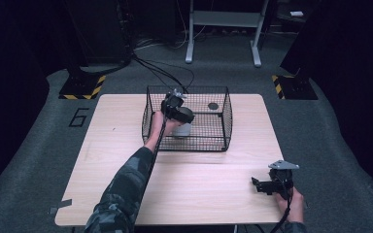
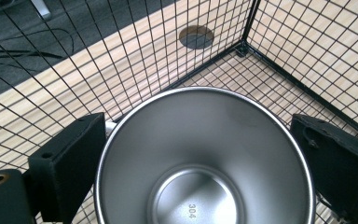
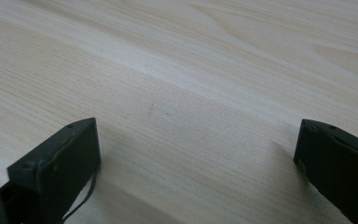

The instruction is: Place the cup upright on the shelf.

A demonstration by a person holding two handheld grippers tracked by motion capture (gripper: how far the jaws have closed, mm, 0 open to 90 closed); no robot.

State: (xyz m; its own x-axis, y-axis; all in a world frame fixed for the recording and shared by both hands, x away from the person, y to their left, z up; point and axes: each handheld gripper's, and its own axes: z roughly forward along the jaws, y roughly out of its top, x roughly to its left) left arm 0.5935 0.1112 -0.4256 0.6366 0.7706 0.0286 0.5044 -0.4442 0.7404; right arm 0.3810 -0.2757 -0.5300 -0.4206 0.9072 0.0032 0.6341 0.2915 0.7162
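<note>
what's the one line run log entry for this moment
left gripper: jaws open around steel cup inside wire basket | right gripper: open, idle over table

Pale wood-grain table point(image 1: 126, 145), black wire-grid basket point(image 1: 223, 121) near its far edge, shiny silver steel cup point(image 2: 205, 154) inside, black left gripper point(image 2: 200, 163), black right gripper point(image 3: 196, 172) with grey plate, green camouflage sleeve point(image 1: 121, 194), grey floor point(image 1: 340, 145), yellow-and-black striped pads point(image 1: 82, 90)
</note>
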